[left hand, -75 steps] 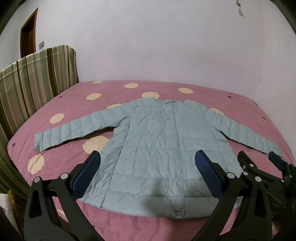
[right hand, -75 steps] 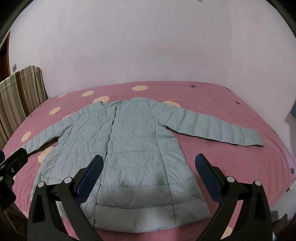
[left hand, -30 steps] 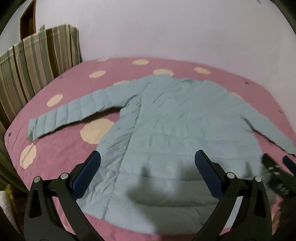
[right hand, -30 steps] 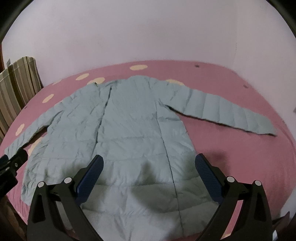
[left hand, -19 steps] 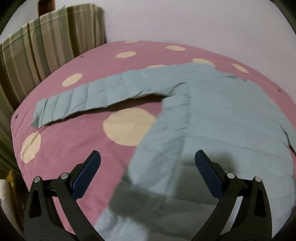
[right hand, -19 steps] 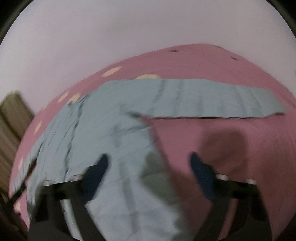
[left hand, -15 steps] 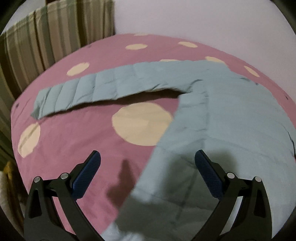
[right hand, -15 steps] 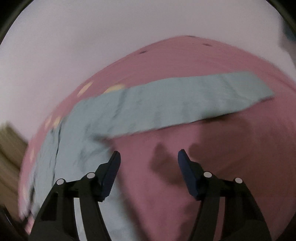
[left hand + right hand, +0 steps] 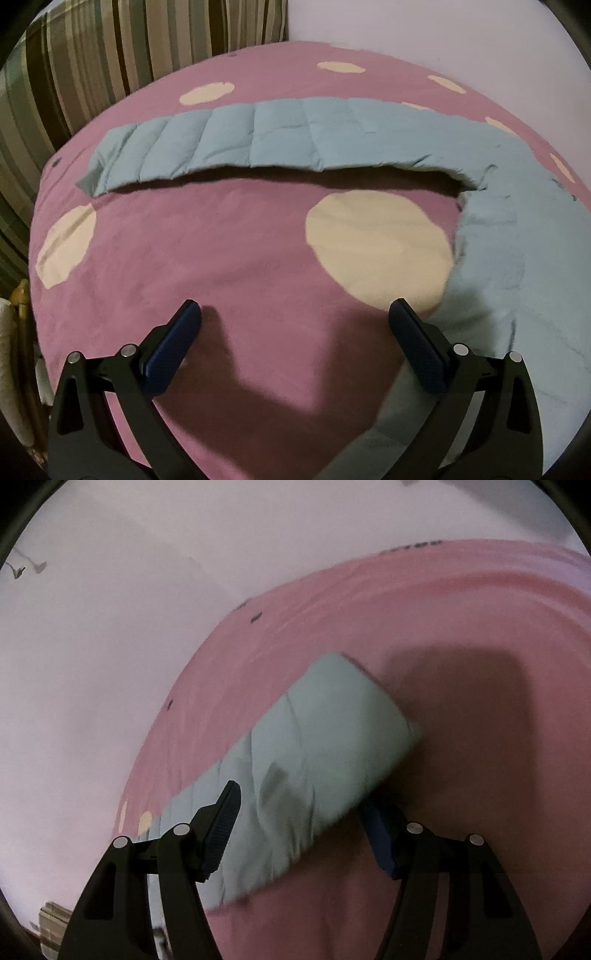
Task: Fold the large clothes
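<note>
Now you're at the sleeve-fold step: right gripper point(image 9: 301, 827) jaws apart, straddling the jacket's right sleeve point(image 9: 325, 746), not clamped; left gripper point(image 9: 293, 332) gaping over bare bedspread point(image 9: 207, 236), the left sleeve point(image 9: 258, 142) well ahead of its jaws. Next, you likely need to pinch each cuff.

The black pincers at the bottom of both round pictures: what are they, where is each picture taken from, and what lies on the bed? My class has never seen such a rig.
They are two hand-held grippers. A person holds one in each hand, and there is no robot arm. A fisheye camera on each looks along its two fingers. The left wrist view shows the left gripper, open and empty, above a pink dotted bedcover. A light blue quilted jacket lies there, one sleeve stretched flat. The blurred right wrist view shows the right gripper. Its jaws have just been closing, and the other sleeve lies between them, but the pads do not seem to press on it. Nothing is held.
</note>
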{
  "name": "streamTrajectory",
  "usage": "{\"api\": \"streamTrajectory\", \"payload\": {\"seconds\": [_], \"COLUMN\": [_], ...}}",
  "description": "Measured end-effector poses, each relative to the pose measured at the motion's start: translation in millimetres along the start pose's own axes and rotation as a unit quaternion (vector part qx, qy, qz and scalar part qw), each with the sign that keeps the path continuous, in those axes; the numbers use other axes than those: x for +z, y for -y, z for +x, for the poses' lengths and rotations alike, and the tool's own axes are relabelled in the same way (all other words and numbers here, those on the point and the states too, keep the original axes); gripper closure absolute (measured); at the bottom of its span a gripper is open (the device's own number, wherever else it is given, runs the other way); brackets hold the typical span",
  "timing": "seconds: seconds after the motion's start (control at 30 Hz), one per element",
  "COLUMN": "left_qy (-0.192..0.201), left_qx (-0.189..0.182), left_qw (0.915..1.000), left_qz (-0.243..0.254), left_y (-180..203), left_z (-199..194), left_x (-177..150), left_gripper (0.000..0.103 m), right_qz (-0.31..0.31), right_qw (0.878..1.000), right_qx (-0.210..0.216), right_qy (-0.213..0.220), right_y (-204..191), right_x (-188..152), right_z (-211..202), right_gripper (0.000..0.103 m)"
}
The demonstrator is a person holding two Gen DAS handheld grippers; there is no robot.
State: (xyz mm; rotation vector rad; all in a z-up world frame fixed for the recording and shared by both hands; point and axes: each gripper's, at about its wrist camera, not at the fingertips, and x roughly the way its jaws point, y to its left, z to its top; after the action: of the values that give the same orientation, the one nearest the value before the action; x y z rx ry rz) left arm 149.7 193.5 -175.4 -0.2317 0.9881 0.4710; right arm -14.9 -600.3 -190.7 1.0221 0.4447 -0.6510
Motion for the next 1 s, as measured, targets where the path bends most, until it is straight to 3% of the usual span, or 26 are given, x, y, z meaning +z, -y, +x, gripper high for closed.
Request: {"api": "streamTrajectory", "payload": {"seconds": [0.07, 0.1, 0.13, 0.17, 0.2, 0.23, 0.4, 0.53, 0.63, 0.8, 1.0], "left_qy": [0.001, 0.003, 0.005, 0.006, 0.006, 0.006, 0.004, 0.005, 0.005, 0.004, 0.005], "left_qx": [-0.010, -0.010, -0.008, -0.005, -0.003, -0.001, 0.002, 0.002, 0.001, -0.002, 0.000], "left_qw": [0.9999, 0.9999, 1.0000, 1.0000, 1.0000, 1.0000, 0.9999, 0.9999, 1.0000, 1.0000, 0.9999], "left_qz": [-0.003, -0.001, 0.003, 0.006, 0.007, 0.008, 0.009, 0.009, 0.009, 0.009, 0.009], "left_y": [-4, -4, -3, -2, -2, -1, 2, 2, 2, 0, 2], "left_z": [4, 5, 6, 6, 7, 8, 8, 7, 8, 8, 8], "left_x": [0, -1, -1, -1, -2, -2, -1, -1, -1, -1, -1], "left_gripper": [0.002, 0.002, 0.002, 0.002, 0.002, 0.002, 0.002, 0.002, 0.002, 0.002, 0.002], "right_qz": [0.008, 0.011, 0.011, 0.011, 0.014, 0.021, -0.028, -0.095, -0.157, -0.249, -0.325], "right_qw": [1.000, 1.000, 1.000, 1.000, 1.000, 1.000, 0.999, 0.995, 0.985, 0.958, 0.919], "right_qx": [0.001, 0.001, -0.007, -0.012, -0.012, -0.009, -0.013, 0.020, 0.065, 0.145, 0.210], "right_qy": [0.007, 0.012, 0.017, 0.018, 0.016, 0.009, 0.021, 0.022, 0.017, -0.016, -0.074], "right_y": [1, 2, 0, 1, 4, 5, -28, -89, -152, -264, -365], "right_x": [3, 5, 3, 2, 2, 2, 2, -17, -36, -106, -195], "right_z": [4, 6, 6, 6, 8, 12, 2, -9, -21, -29, -11], "right_gripper": [0.039, 0.045, 0.060, 0.069, 0.086, 0.092, 0.097, 0.097, 0.097, 0.097, 0.097]}}
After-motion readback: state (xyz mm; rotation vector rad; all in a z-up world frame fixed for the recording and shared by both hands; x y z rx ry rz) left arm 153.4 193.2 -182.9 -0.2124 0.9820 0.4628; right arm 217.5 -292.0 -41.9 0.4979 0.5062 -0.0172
